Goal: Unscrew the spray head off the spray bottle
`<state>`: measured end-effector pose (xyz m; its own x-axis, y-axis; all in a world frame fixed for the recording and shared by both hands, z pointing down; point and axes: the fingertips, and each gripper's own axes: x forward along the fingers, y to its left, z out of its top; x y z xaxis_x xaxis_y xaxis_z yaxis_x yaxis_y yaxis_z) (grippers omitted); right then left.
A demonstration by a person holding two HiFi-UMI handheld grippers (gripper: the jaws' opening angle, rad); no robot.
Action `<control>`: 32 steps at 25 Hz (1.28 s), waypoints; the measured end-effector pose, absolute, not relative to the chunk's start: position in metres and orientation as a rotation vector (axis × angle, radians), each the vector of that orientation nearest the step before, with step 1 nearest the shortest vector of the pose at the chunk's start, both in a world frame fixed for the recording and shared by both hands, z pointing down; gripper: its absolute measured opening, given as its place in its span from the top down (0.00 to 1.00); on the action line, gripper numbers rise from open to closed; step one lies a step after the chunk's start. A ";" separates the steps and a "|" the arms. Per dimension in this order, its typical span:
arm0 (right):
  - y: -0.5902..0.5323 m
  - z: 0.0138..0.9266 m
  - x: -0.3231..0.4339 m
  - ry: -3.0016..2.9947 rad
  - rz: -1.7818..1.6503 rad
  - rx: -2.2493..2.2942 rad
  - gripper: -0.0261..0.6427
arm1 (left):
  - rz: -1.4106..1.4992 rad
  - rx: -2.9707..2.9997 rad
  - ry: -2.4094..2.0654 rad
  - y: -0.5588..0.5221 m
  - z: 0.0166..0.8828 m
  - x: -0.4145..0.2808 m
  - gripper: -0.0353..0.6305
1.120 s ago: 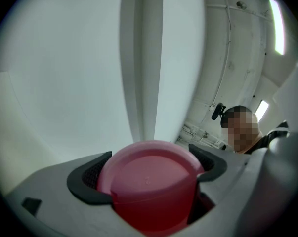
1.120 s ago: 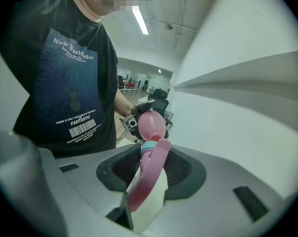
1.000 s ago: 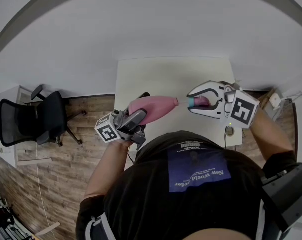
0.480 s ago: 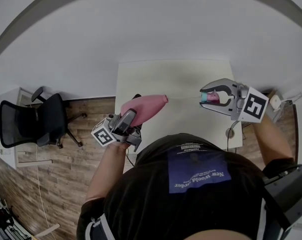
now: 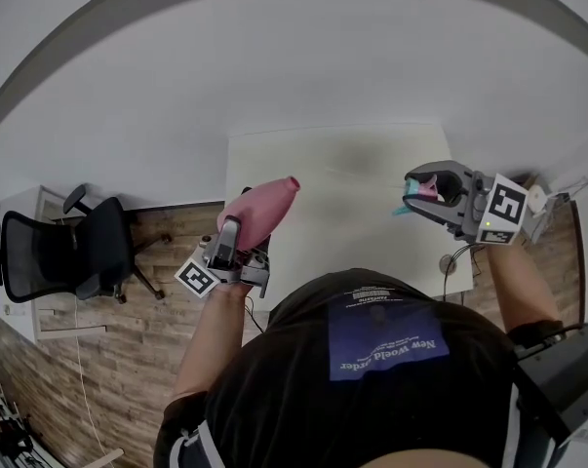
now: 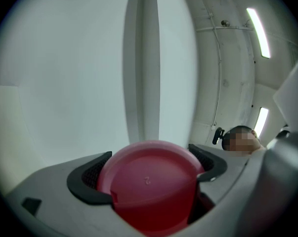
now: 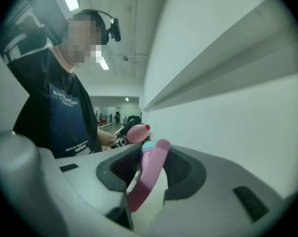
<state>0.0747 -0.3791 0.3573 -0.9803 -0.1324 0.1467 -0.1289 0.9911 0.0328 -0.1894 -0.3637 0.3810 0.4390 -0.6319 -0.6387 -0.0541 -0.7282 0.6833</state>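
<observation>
The left gripper point(image 5: 237, 240) is clamping the base of the pink spray bottle point(image 5: 262, 208), its 2 jaws pressing on either side of the round bottom. It is holding the bottle tilted over the near left edge of the white desk point(image 5: 362, 154), bare neck aiming up and away. The right gripper point(image 5: 416, 195) is gripping the spray head point(image 5: 425, 189), with the pink trigger and teal collar sitting between its pads, well apart from the bottle over the desk's right side. A black office chair point(image 5: 50, 252) is standing on the wood floor point(image 5: 128, 339) at left.
</observation>
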 end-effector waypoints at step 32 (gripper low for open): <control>-0.441 0.366 0.136 -3.408 1.267 0.626 0.77 | -1.414 2.030 -0.702 -0.378 0.383 -0.207 0.21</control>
